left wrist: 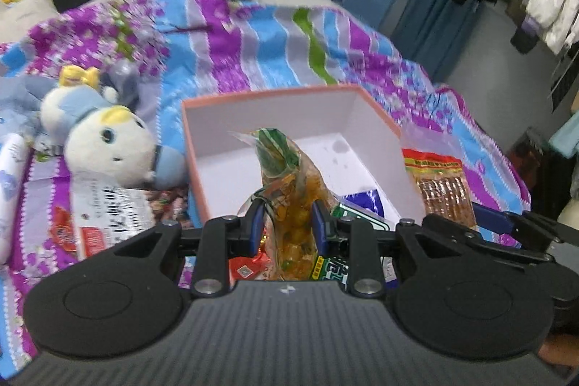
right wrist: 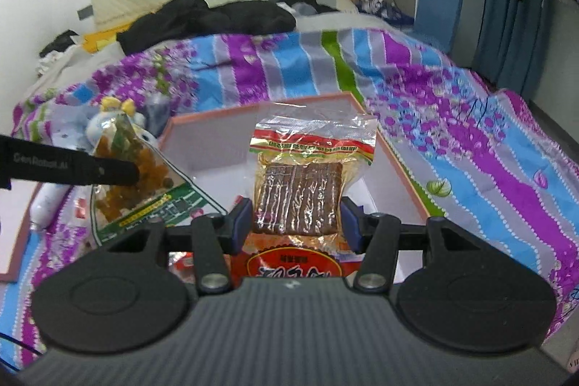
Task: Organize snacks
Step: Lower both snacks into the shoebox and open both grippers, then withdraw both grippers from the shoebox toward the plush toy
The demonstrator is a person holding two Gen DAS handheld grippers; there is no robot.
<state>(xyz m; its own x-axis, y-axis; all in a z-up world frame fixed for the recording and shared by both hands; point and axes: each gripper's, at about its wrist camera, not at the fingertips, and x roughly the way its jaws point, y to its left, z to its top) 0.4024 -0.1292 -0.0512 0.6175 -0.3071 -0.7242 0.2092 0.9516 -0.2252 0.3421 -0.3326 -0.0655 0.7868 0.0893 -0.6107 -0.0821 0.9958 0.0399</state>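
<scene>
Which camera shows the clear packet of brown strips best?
The right wrist view: the clear packet of brown strips faces the lens, held in the right gripper. The left wrist view shows it only obliquely beside the pink-rimmed box.

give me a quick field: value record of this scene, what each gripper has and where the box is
setting: bed with striped floral quilt
left gripper: jaws shut on yellow snack bag, held above the box
right gripper: jaws shut on brown snack pack, at the box's near edge
box: open, pink rim, white inside, on the quilt
box contents: blue wrapper in a near corner; rest hidden
nearby: plush toy left of the box
far end: black clothes
</scene>
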